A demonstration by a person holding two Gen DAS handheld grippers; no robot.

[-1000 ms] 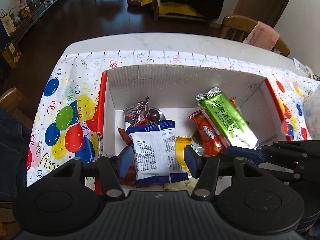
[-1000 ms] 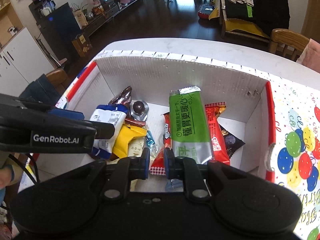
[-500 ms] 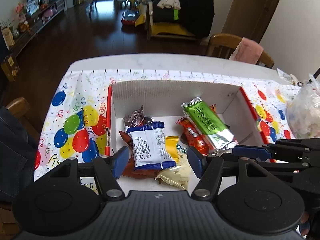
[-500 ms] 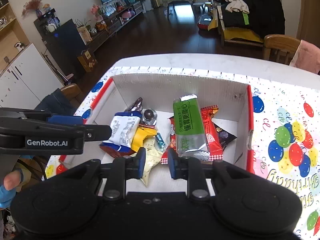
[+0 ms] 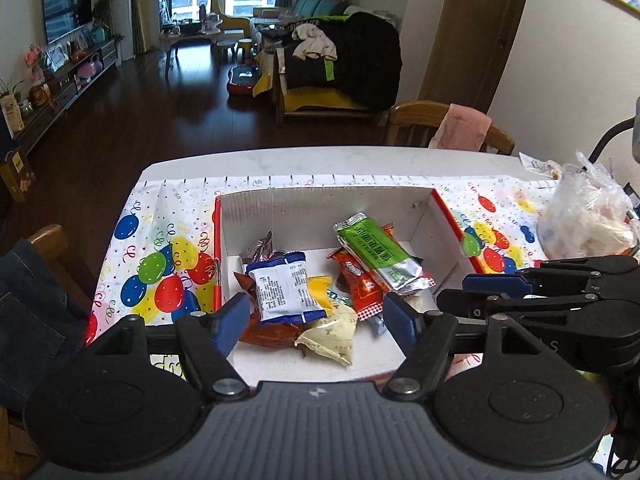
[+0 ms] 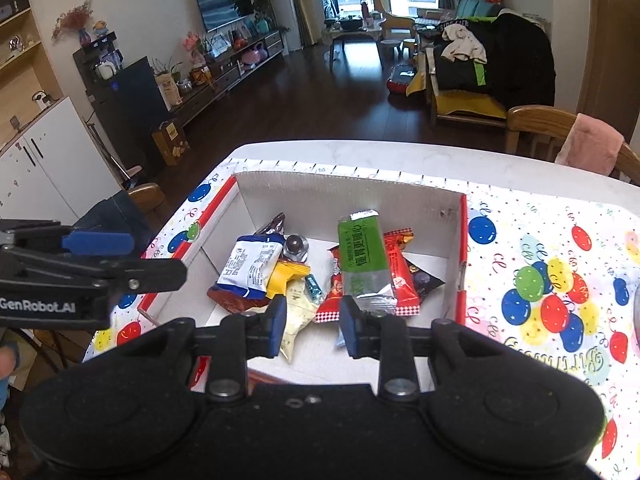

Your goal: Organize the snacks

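The snacks lie heaped in an open white cardboard box (image 5: 320,204) with red outer sides, which sits on a balloon-printed tablecloth (image 5: 160,240) spread over a white table (image 5: 320,160). Against the box's left half, a blue-and-white packet (image 5: 284,288) lies on top of a reddish-brown wrapper (image 5: 268,334), with a yellow packet (image 5: 318,286) tucked at its right edge and a pale cream packet (image 5: 334,334) nearest the box's front wall. Toward the box's back wall on that side are a brown foil wrapper (image 5: 258,246) and a round foil-wrapped chocolate (image 6: 295,245). In the box's right half a green bar (image 6: 362,258) rests slanted across two red bars (image 6: 402,272), with a dark packet (image 6: 426,280) beneath them near the right wall. The left gripper (image 5: 316,320) hovers above the box's front edge; its jaws have just been opening and stand wide apart with nothing gripped between them. The right gripper (image 6: 312,322) hangs over the same front edge; its jaws have just been opening too, parted a little and empty. Right of the box, a clear plastic bag (image 5: 584,216) sits on the tablecloth.
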